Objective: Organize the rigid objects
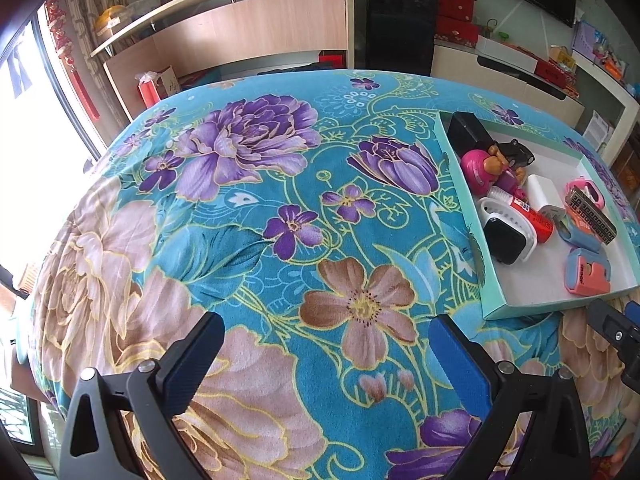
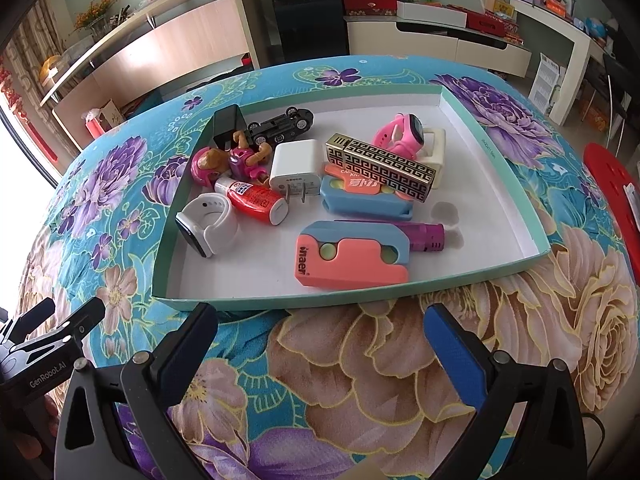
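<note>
A shallow teal-rimmed box (image 2: 516,266) with a white floor lies on the flowered cloth and holds several small items: a pink-and-blue case (image 2: 352,256), a purple tube (image 2: 426,236), a gold patterned bar (image 2: 384,166), a white charger (image 2: 294,172), a red glue bottle (image 2: 258,202), a white watch (image 2: 208,226), a pink watch (image 2: 400,134), a toy figure (image 2: 240,160) and a black toy car (image 2: 280,124). My right gripper (image 2: 320,328) stands open just before the box's near rim, empty. My left gripper (image 1: 326,338) is open over bare cloth, left of the box (image 1: 466,216).
The table carries a teal blanket (image 1: 256,208) with purple and beige flowers. A red chair back (image 2: 612,196) stands at the right. Shelves, a dark cabinet (image 2: 308,12) and red boxes line the far wall. The left gripper's fingers (image 2: 56,320) show at the right view's lower left.
</note>
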Motion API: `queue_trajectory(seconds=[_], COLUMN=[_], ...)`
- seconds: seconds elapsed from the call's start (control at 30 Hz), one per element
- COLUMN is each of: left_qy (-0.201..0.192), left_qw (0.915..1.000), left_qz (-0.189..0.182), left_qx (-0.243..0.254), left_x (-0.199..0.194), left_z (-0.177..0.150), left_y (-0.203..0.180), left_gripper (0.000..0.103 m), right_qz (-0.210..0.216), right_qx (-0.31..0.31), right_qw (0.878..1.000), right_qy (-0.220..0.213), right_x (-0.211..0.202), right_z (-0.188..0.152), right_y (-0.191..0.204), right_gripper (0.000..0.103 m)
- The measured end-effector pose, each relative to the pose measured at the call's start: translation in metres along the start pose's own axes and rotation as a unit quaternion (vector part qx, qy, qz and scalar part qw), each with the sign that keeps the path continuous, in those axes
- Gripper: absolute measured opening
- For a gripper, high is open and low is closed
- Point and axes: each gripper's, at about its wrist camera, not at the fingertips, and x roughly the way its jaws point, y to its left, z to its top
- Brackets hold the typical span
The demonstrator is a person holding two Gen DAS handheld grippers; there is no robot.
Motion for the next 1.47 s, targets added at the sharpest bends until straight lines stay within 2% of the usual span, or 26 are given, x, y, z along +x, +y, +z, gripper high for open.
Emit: queue_trajectory(seconds=[0.17,0.33,0.6,1.33,1.47], left_qy=[0.0,-0.006,-0.022,-0.029,-0.042], left_qw=[0.9999,1.0,0.9994,0.9995,0.9991], left_qz=[-0.014,0.002,0.008,0.0,0.003], left_qx=[-0.01,0.006,0.025,0.014,0.009], left_x=[-0.001,-0.002,-0.01,-0.014,-0.018], left_z=[0.001,0.0,0.0,0.0,0.0], left_y=[0.001,-0.004,-0.014,-0.012,-0.009], left_gripper=[0.103,0.103,0.103,0.103,0.103], right_qz=[0.0,0.001,0.001,-0.001,-0.001], right_qx=[0.001,0.001,0.001,0.002,0.002], right_qw=[1.0,1.0,1.0,1.0,1.0], right_qy=[-0.001,0.0,-0.001,-0.003,-0.004], right_x=[0.0,0.0,0.0,-0.002,-0.002], right_z=[0.0,0.0,0.0,0.001,0.0], right_y=[0.0,-0.001,-0.001,-0.001,-0.002], right_gripper=[0.102,0.102,0.102,0.102,0.102])
